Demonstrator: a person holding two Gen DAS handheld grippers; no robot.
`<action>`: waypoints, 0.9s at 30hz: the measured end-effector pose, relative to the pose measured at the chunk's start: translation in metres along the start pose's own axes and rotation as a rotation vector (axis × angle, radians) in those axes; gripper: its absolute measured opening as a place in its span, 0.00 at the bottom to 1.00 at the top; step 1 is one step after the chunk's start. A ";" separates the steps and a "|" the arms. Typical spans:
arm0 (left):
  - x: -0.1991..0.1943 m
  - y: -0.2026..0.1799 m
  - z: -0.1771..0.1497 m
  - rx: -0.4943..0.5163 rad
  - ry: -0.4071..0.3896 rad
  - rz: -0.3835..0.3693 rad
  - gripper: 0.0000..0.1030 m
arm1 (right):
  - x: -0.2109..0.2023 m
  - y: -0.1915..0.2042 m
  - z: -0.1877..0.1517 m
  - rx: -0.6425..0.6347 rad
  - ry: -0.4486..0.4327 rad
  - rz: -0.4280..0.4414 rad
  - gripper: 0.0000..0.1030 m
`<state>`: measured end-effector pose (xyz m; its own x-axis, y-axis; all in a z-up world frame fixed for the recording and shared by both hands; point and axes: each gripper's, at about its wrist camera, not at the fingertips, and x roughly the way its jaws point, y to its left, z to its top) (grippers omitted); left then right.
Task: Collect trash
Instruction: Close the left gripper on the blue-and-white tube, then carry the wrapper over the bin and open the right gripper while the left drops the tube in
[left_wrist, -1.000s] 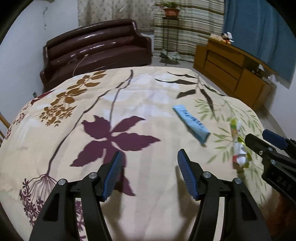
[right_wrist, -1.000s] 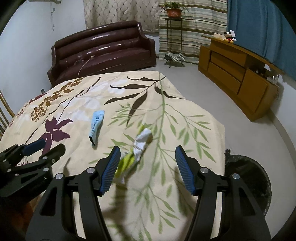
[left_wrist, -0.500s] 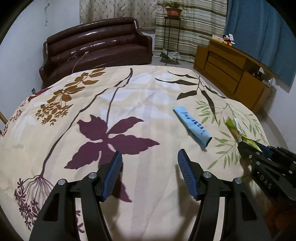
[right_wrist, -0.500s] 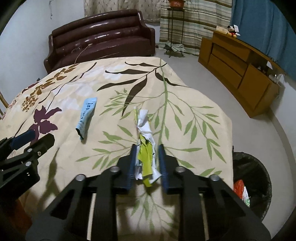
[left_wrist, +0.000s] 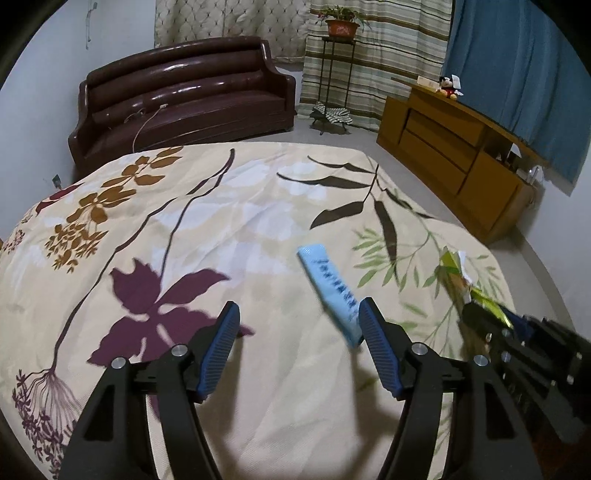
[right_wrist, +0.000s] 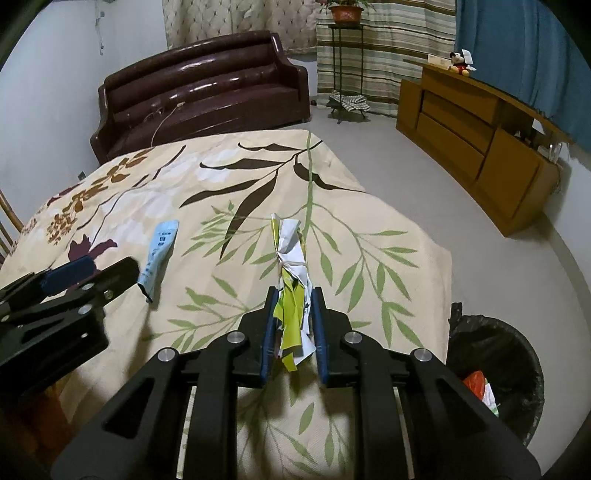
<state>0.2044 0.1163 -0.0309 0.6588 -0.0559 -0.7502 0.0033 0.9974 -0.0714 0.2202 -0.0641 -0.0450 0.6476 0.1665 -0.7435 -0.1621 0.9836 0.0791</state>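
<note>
A crumpled green and white wrapper (right_wrist: 291, 280) is clamped in my right gripper (right_wrist: 293, 295) and held above the floral bedspread (right_wrist: 221, 192); it also shows at the right of the left wrist view (left_wrist: 456, 273). A light blue packet (left_wrist: 330, 288) lies flat on the bedspread, just ahead of my left gripper's right fingertip. My left gripper (left_wrist: 299, 314) is open and empty above the bedspread. In the right wrist view the packet (right_wrist: 159, 254) lies left of the wrapper, next to the left gripper (right_wrist: 88, 273).
A black-lined trash bin (right_wrist: 495, 373) with some trash in it stands on the floor beside the bed at lower right. A brown leather sofa (left_wrist: 184, 96) stands beyond the bed. A wooden cabinet (left_wrist: 454, 155) lines the right wall.
My right gripper shut on the green and white wrapper and lifted it off the bedspread. My left gripper moved right and forward, close to the blue packet.
</note>
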 end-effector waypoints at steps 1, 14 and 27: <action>0.002 -0.002 0.002 0.004 -0.001 0.003 0.64 | 0.000 -0.001 0.000 0.003 -0.002 0.004 0.17; 0.024 -0.009 0.000 0.044 0.046 -0.015 0.14 | 0.003 -0.003 0.001 0.010 0.002 0.037 0.17; -0.008 -0.010 -0.019 0.053 0.008 -0.038 0.13 | -0.011 0.004 -0.011 0.006 -0.009 0.024 0.17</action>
<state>0.1850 0.1059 -0.0363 0.6512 -0.0936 -0.7531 0.0678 0.9956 -0.0650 0.2044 -0.0628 -0.0443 0.6506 0.1903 -0.7352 -0.1731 0.9798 0.1004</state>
